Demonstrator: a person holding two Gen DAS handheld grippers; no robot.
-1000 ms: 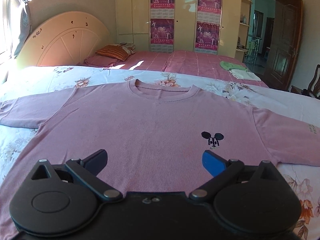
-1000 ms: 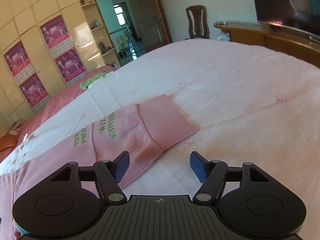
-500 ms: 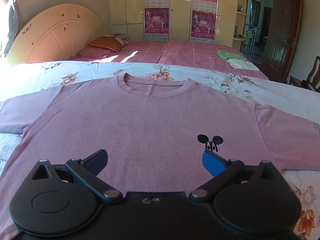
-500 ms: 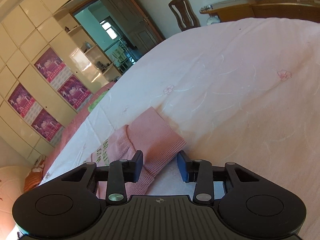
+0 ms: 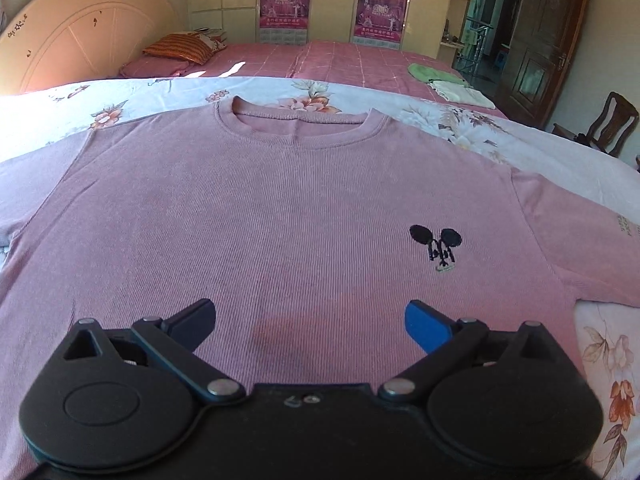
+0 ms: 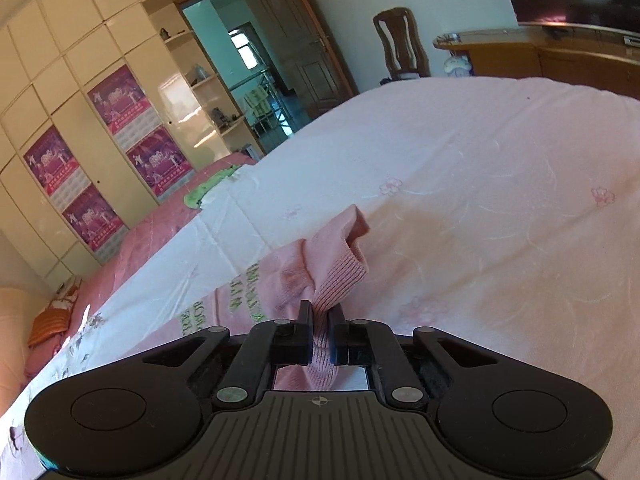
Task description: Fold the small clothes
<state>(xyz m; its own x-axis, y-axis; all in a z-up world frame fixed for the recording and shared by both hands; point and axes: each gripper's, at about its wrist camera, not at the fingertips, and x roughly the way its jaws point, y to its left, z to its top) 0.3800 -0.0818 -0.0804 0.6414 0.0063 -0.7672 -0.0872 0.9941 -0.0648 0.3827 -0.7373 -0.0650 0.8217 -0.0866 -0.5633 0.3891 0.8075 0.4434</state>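
Observation:
A pink knit sweater with a small black mouse logo lies flat, front up, on a floral bedsheet, collar away from me. My left gripper is open and empty, just above the sweater's lower middle. In the right wrist view my right gripper is shut on the ribbed cuff of the sweater's sleeve, which has green lettering. The cuff is bunched and raised off the sheet.
The pale floral bedsheet spreads to the right of the sleeve. A second bed with a pink cover, a striped pillow and folded green and white clothes lies behind. Wardrobes, a door and a chair stand further off.
My right gripper has closed on the sleeve cuff and lifted it, crumpling the sleeve end. My left gripper has moved closer over the sweater's body and stays open.

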